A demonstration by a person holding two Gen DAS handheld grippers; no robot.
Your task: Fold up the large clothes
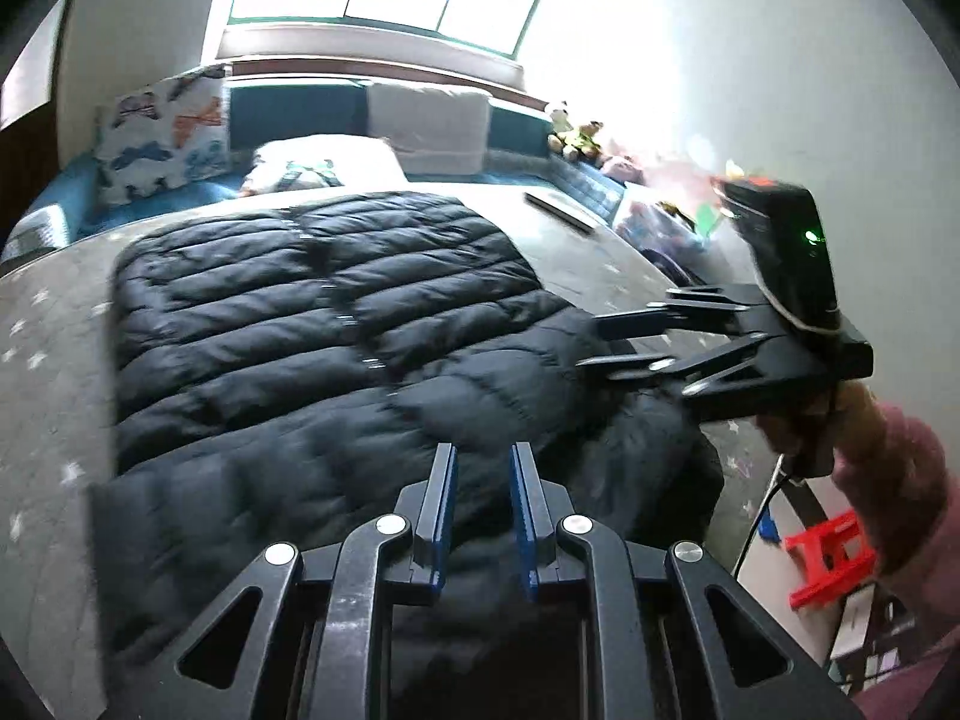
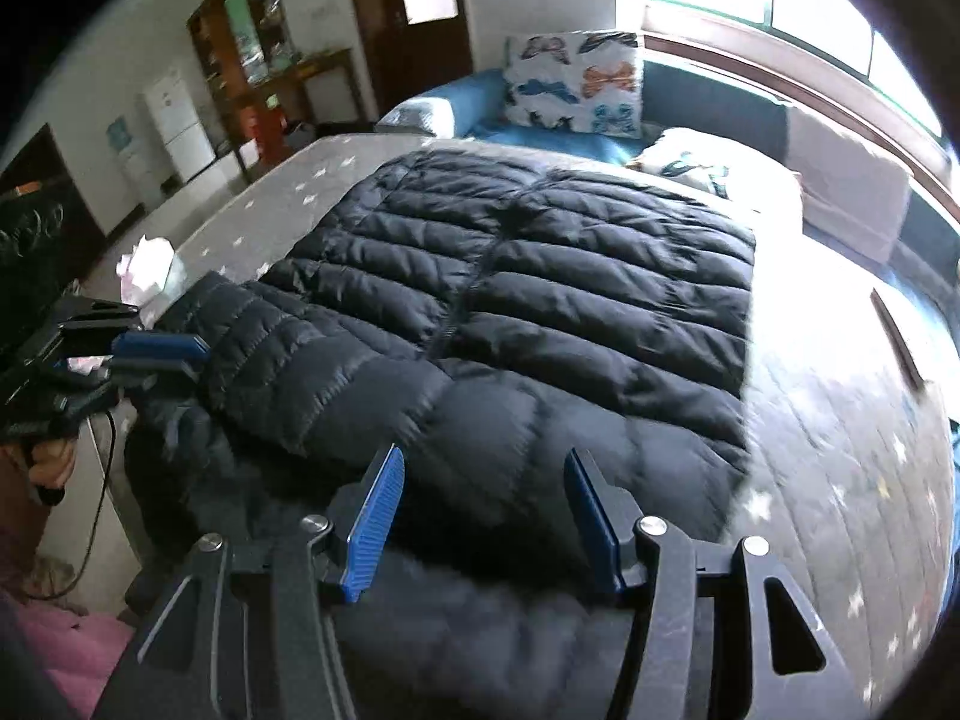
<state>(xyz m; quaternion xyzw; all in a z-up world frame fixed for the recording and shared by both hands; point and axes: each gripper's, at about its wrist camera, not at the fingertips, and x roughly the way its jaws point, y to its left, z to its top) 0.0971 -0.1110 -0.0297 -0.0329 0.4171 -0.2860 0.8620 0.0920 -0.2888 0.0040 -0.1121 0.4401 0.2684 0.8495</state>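
Note:
A black quilted puffer jacket [image 1: 312, 324] [image 2: 540, 300] lies spread flat on a grey star-print bed cover [image 1: 48, 348] [image 2: 852, 468], zip facing up. My left gripper [image 1: 483, 449] hovers over the jacket's near end. Its blue pads stand a narrow gap apart and I see nothing pinched between them. In the right wrist view the left gripper [image 2: 201, 358] sits at the jacket's left sleeve edge. My right gripper [image 2: 483, 453] is open wide above the near end with nothing in it. It also shows over the jacket's right side as the right gripper [image 1: 591, 345]. Both views are motion-blurred.
A butterfly pillow [image 1: 162, 138] [image 2: 576, 81] and a white pillow [image 1: 324, 162] lie at the bed's far end under a window. Stuffed toys [image 1: 576, 132] line the far right. A flat dark object [image 1: 558, 210] rests on the cover. A red stool [image 1: 828, 558] stands on the floor. Crumpled tissue [image 2: 147, 270] lies left.

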